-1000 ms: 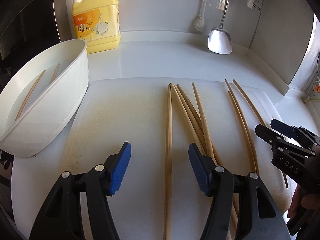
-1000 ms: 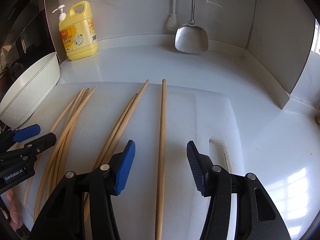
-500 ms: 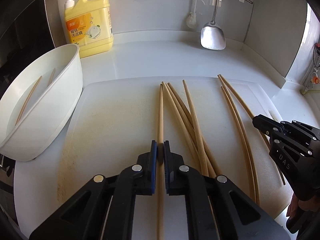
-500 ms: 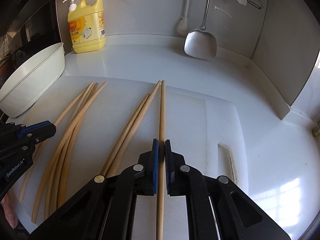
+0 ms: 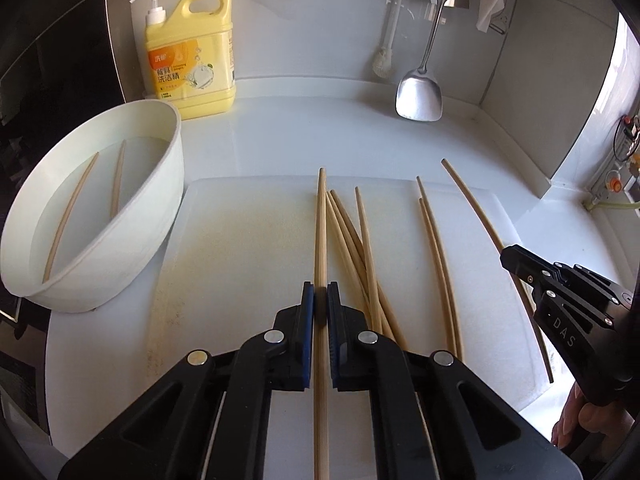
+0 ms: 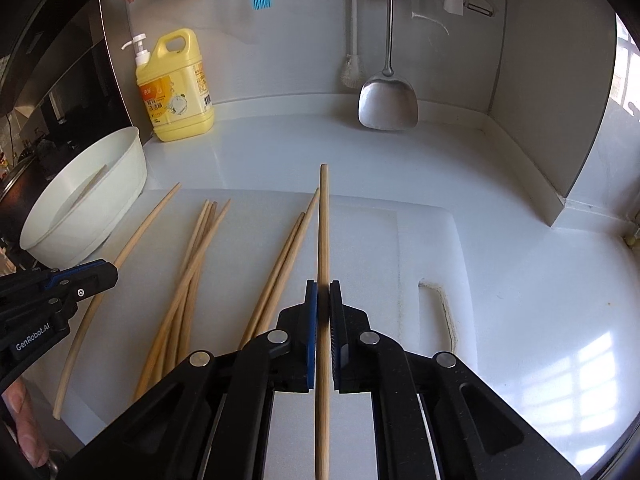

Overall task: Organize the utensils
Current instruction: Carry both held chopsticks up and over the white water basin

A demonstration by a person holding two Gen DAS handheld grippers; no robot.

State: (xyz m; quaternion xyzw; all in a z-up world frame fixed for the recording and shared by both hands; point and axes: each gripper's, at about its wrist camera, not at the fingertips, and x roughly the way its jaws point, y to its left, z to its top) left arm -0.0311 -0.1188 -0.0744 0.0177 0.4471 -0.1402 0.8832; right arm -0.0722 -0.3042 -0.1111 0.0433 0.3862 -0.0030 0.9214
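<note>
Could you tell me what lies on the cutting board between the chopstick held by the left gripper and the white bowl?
Nothing: in the left wrist view, the cutting board is bare, only stained, between that chopstick and the white bowl.

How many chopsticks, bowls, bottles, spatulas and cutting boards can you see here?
Chopsticks: 9 (2 in the bowl, 2 in the jaws, 5 on the board)
Bowls: 1
Bottles: 1
Spatulas: 1
Cutting boards: 1
Total: 13
</note>
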